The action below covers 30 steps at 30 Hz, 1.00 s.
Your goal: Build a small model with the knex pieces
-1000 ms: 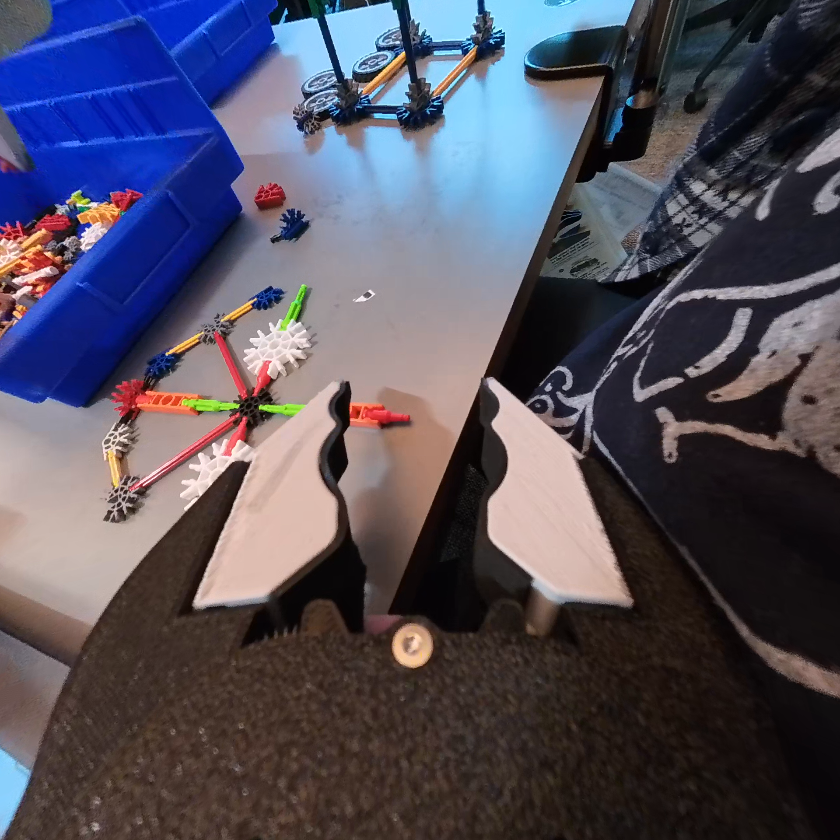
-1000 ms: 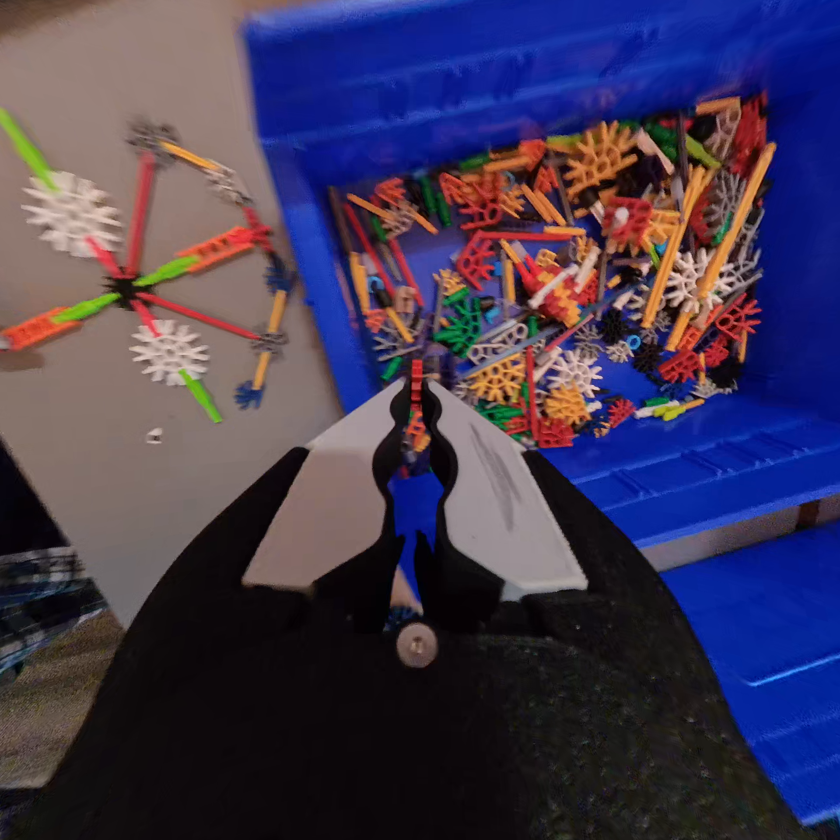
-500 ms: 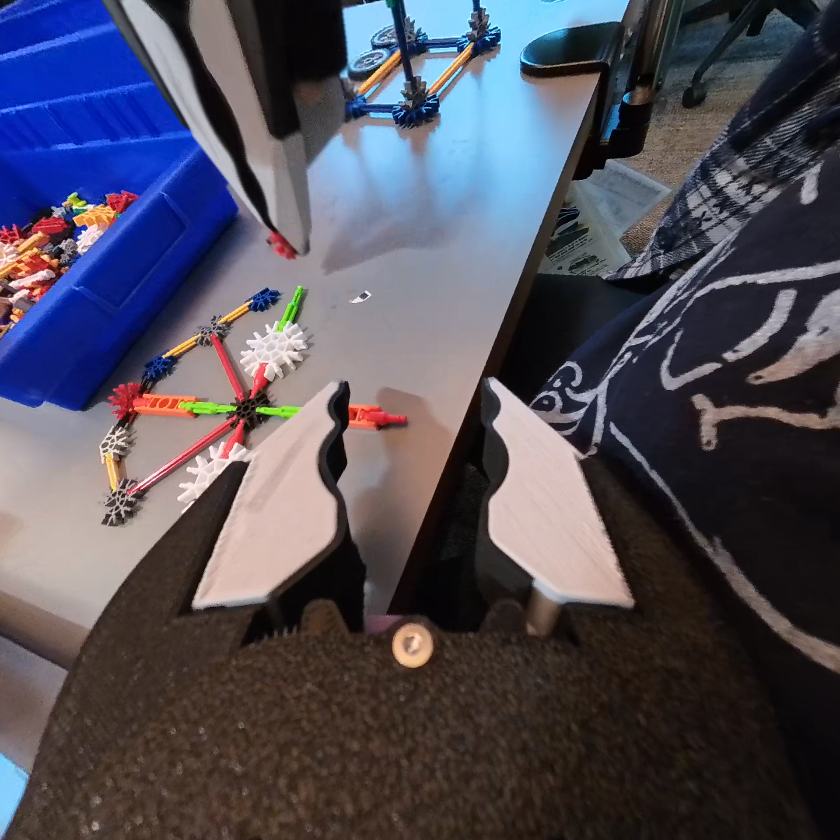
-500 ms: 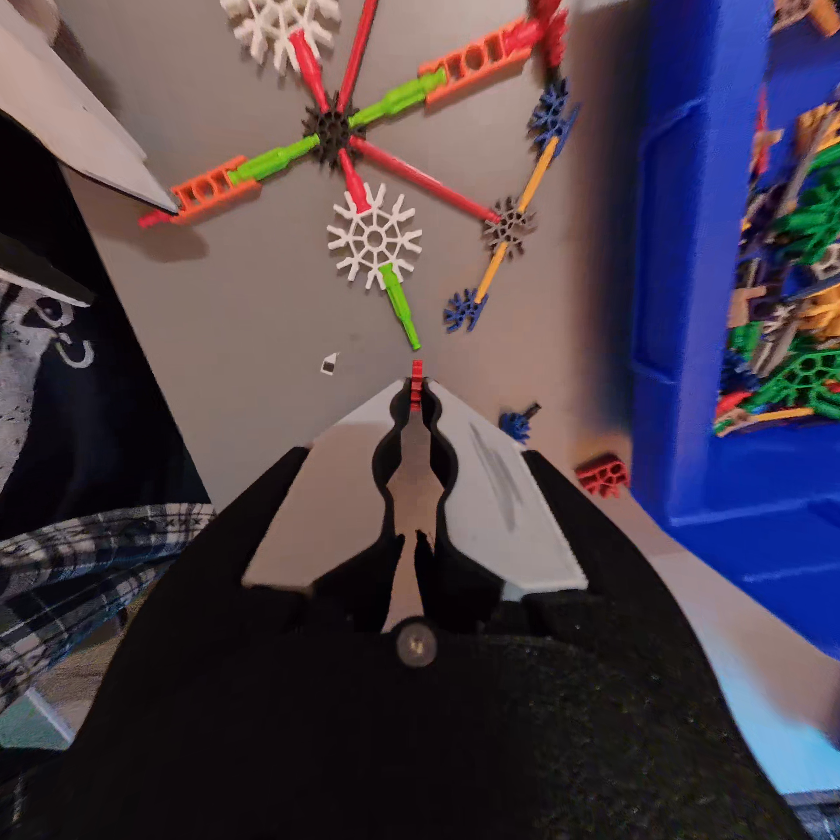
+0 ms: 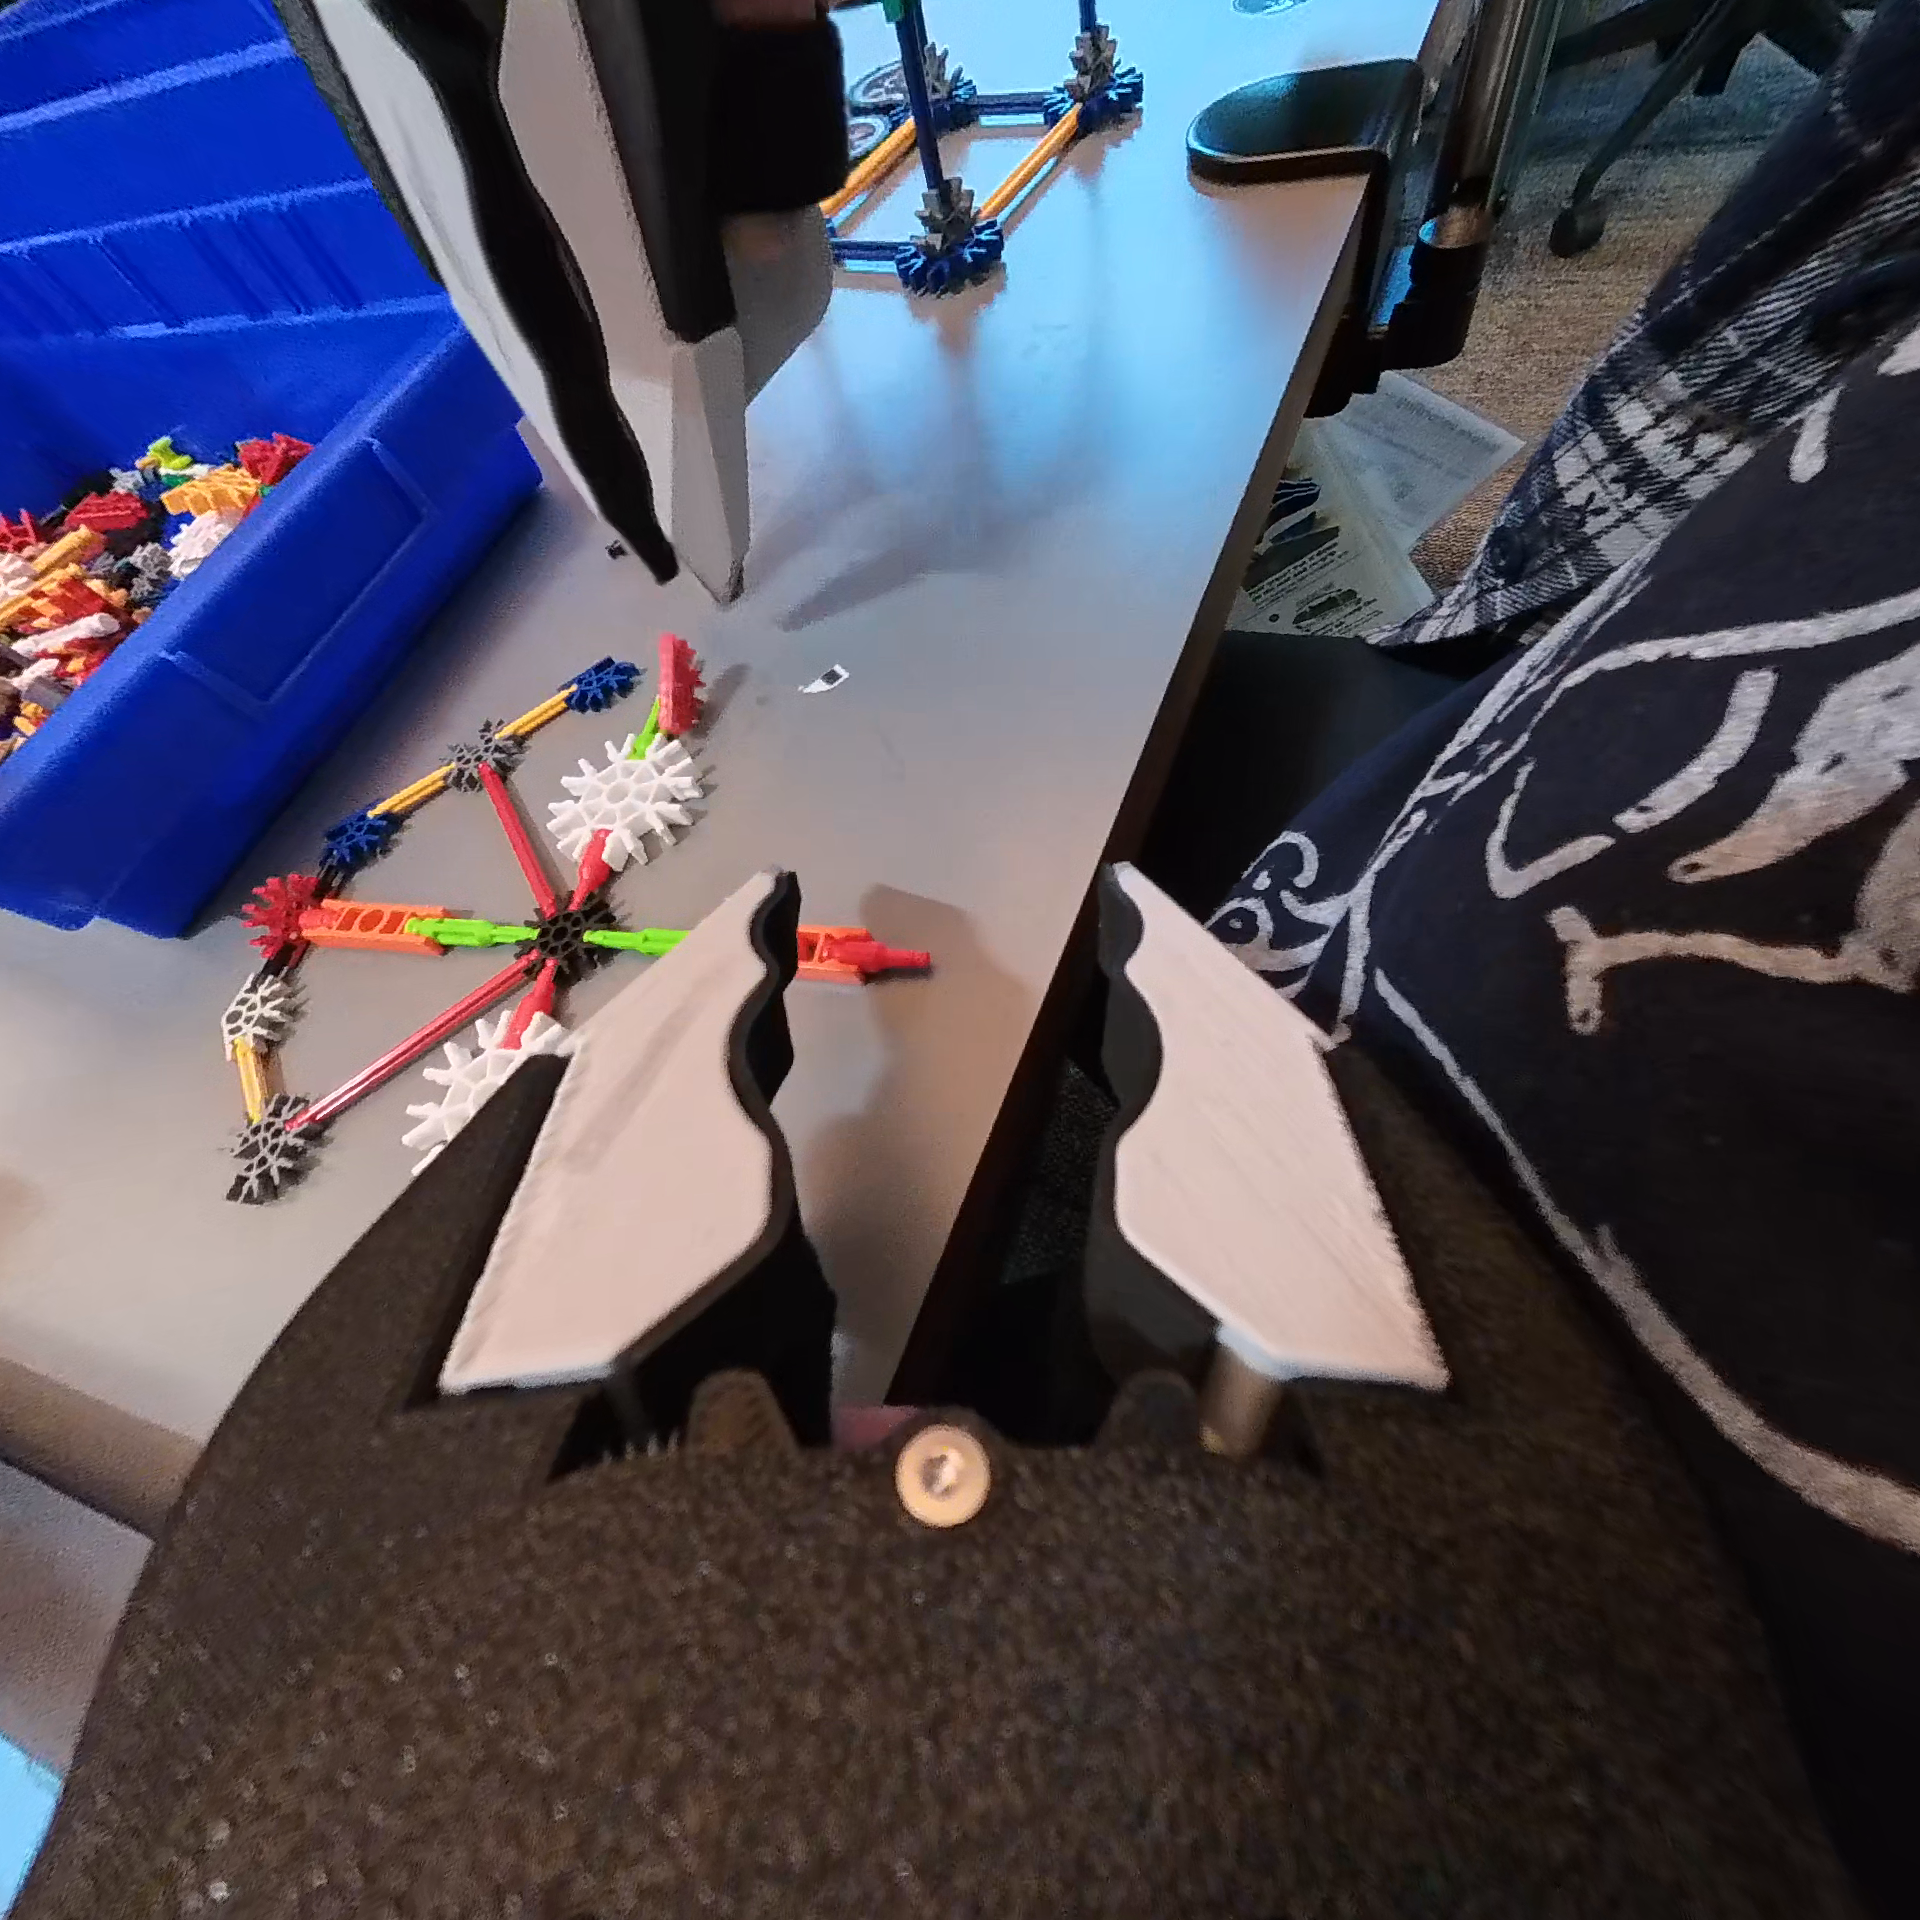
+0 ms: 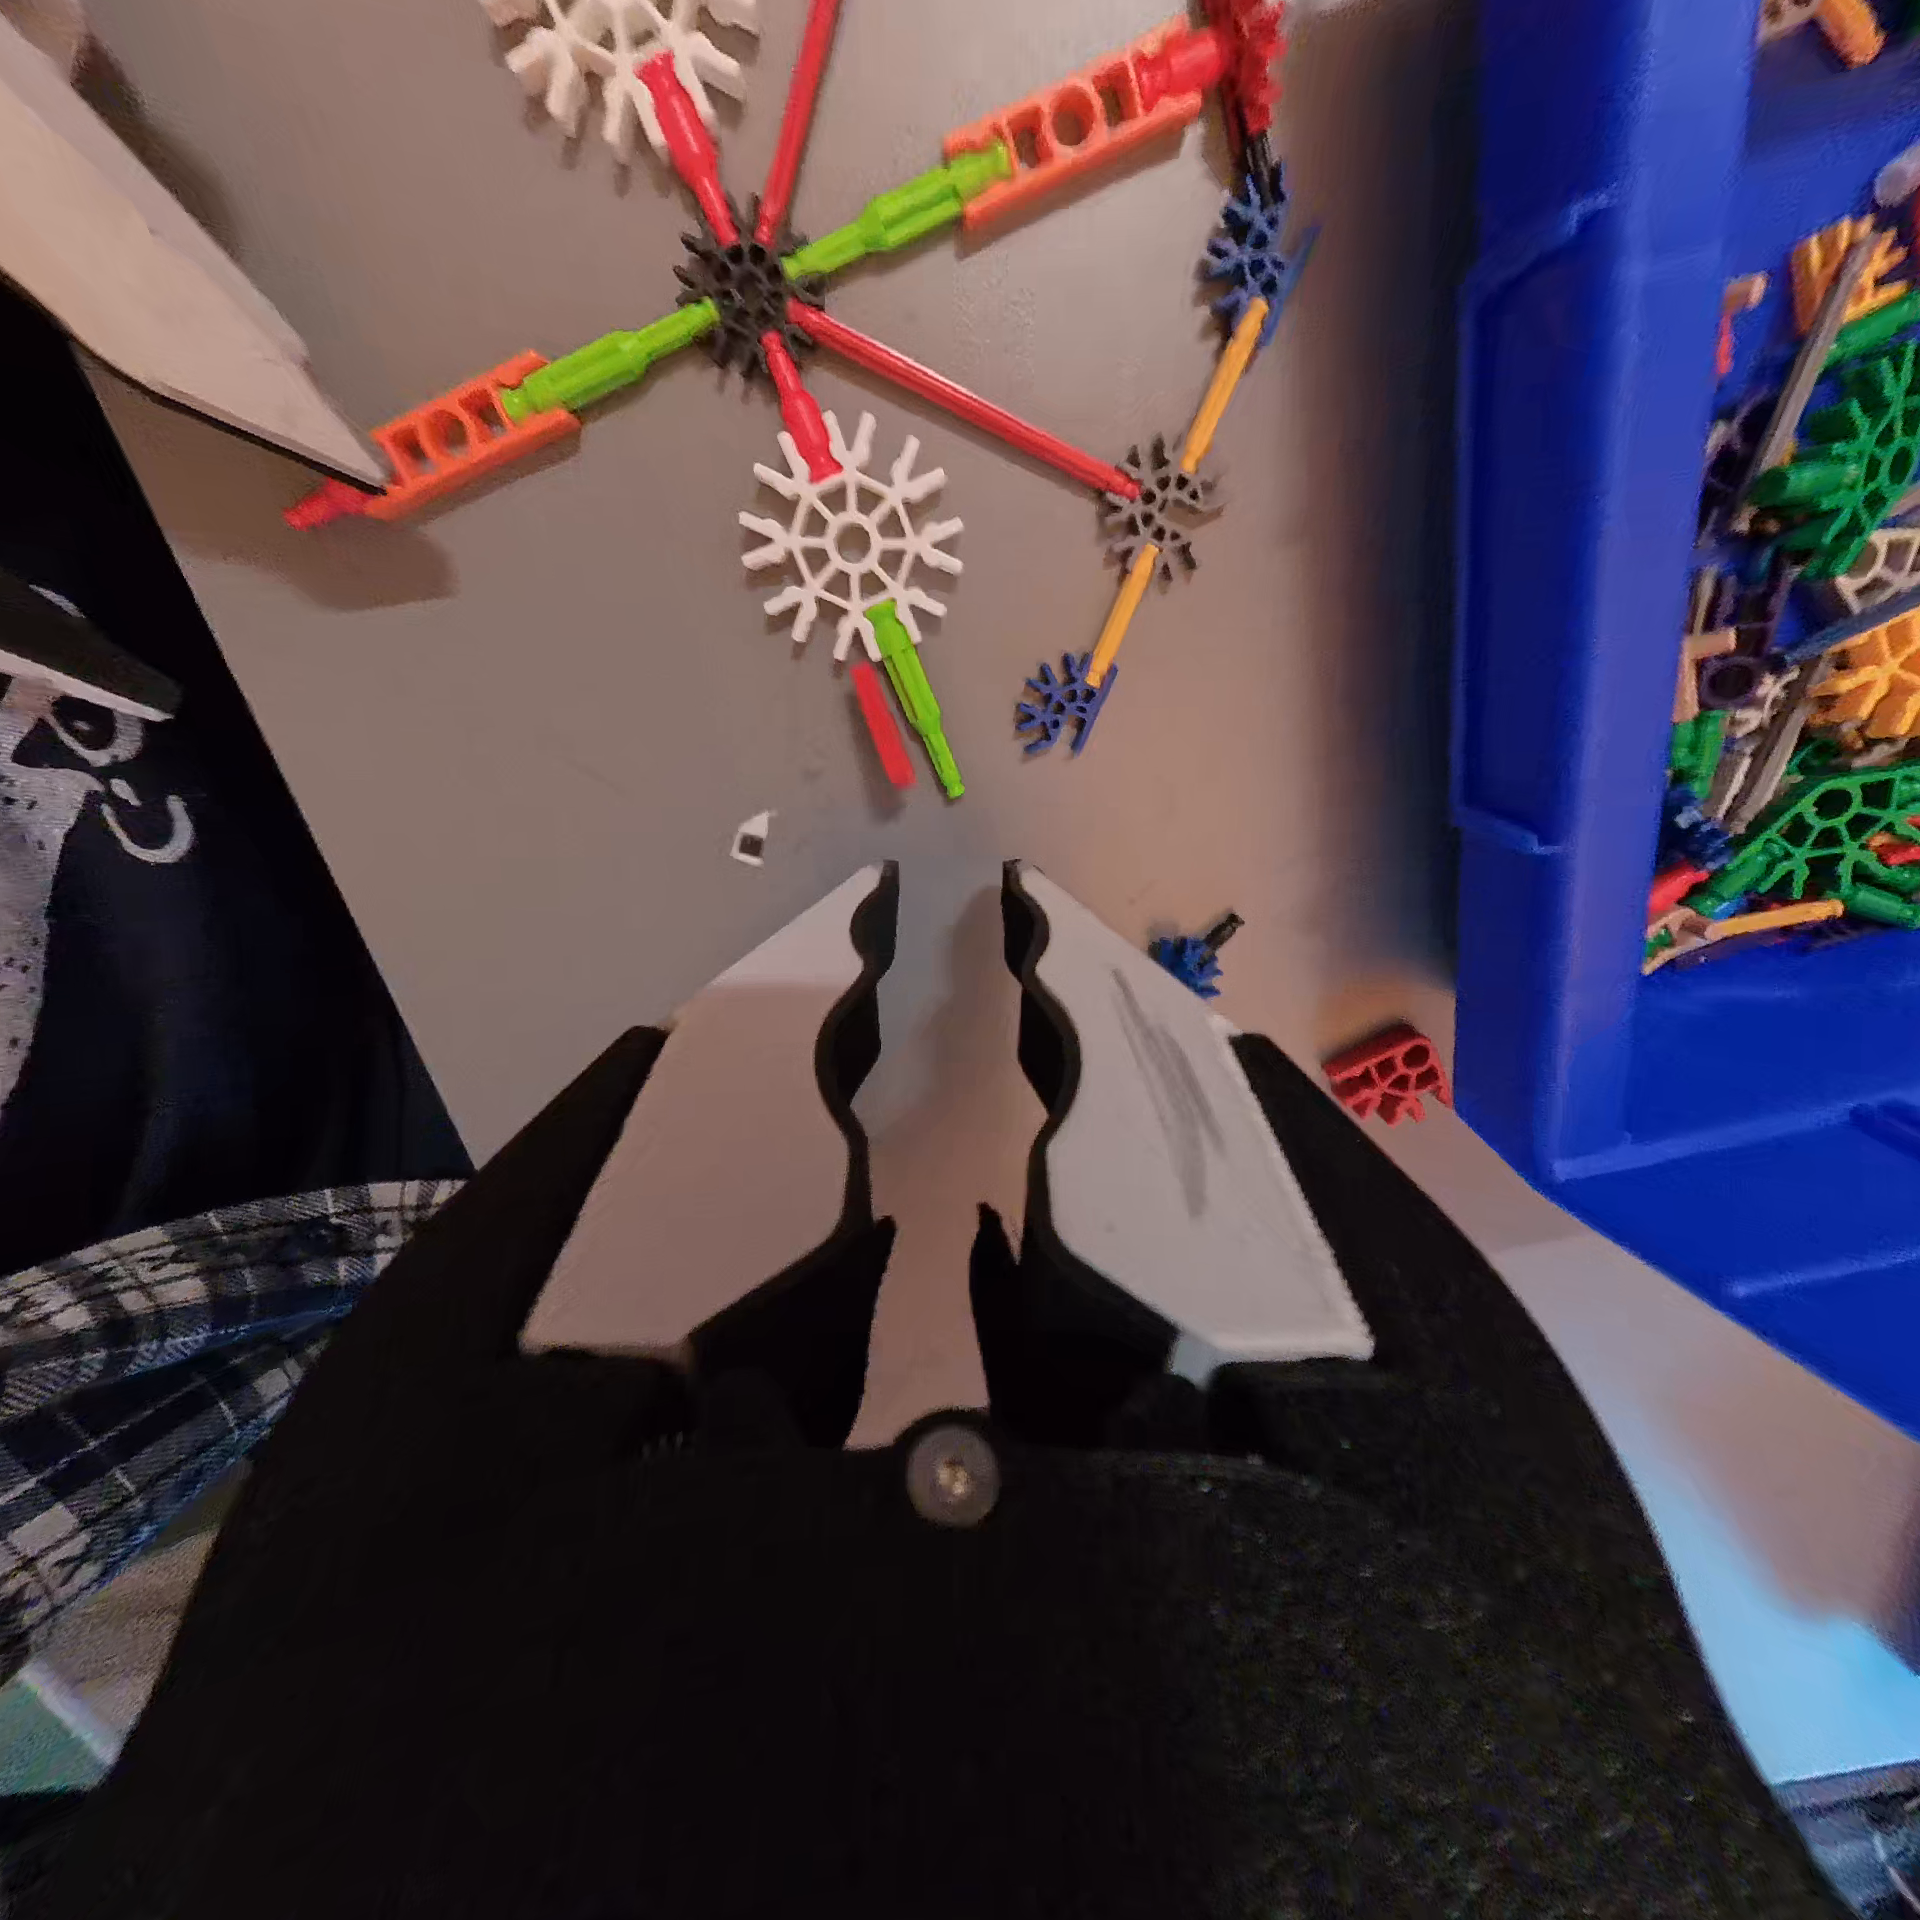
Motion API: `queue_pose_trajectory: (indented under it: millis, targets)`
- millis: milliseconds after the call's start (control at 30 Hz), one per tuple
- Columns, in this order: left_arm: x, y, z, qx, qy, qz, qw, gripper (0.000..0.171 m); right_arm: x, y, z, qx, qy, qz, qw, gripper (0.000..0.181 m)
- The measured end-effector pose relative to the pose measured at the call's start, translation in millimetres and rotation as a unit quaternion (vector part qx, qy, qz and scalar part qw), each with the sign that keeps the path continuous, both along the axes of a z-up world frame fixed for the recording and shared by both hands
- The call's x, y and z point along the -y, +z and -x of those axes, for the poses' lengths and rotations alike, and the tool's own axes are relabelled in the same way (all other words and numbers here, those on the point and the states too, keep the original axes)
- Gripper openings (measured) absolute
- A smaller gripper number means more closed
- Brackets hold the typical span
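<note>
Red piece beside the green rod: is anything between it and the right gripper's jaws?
Nothing visible. Only bare table lies between the open right gripper and the red piece; a white scrap sits off to one side.

The left gripper's near finger (image 5: 665, 1122) covers part of a white snowflake connector (image 5: 468, 1081) and the orange piece (image 5: 831, 951) of the flat rod assembly (image 5: 561, 935). The right gripper (image 5: 701, 582) hides the tabletop (image 5: 987, 520) behind it. The blue bin (image 6: 1558, 727) beside the assembly is cut off at the frame edge and its contents are blurred. The upper white connector (image 6: 623, 52) is cropped.
</note>
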<state>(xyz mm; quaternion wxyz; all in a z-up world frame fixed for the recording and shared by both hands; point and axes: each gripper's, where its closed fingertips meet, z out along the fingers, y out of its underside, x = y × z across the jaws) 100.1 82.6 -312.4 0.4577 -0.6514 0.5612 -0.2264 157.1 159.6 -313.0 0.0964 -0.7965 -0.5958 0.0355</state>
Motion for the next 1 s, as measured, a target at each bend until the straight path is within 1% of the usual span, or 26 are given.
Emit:
queue_pose_trajectory:
  millis: [33, 167, 300, 367, 433, 500, 567, 733, 867, 1000]
  targets:
    - [0, 0, 0, 0.000, -0.001, 0.000, 1.000, 0.057, 2, 2, 4, -0.006, 0.006, -0.006, 1.000, 0.019]
    - [0, 0, 1, 0.001, -0.002, 0.000, 1.000, 0.057, 7, 7, 22, -0.033, 0.025, -0.032, 0.999, 0.019]
    - [0, 1, 1, 0.002, -0.002, -0.001, 1.000, 0.057, 5, -5, 14, -0.014, 0.012, -0.040, 0.999, 0.016]
    - [0, 1, 2, 0.002, -0.002, -0.003, 1.000, 0.057, 6, -8, 14, -0.020, 0.008, -0.038, 0.999, 0.015]
    - [0, 1, 2, 0.002, -0.002, -0.003, 1.000, 0.057, 5, -10, 17, -0.032, 0.002, -0.040, 0.999, 0.003]
    - [0, 1, 2, 0.001, -0.002, -0.003, 1.000, 0.057, 3, -11, 16, -0.044, -0.010, -0.042, 0.998, 0.003]
    - [0, 1, 2, -0.002, -0.002, -0.004, 1.000, 0.058, 6, -10, 16, -0.065, -0.030, -0.023, 0.997, 0.003]
    - [1, 3, 1, -0.005, -0.004, -0.007, 1.000, 0.060, 9, -4, 7, -0.120, -0.101, 0.013, 0.988, 0.003]
    - [3, 12, -2, 0.004, -0.008, -0.016, 1.000, 0.059, 11, -13, -5, -0.110, -0.119, 0.017, 0.987, 0.004]
    - [-1, 19, -3, 0.003, -0.004, -0.034, 0.999, 0.059, 8, -12, -4, -0.116, -0.126, 0.004, 0.985, 0.011]
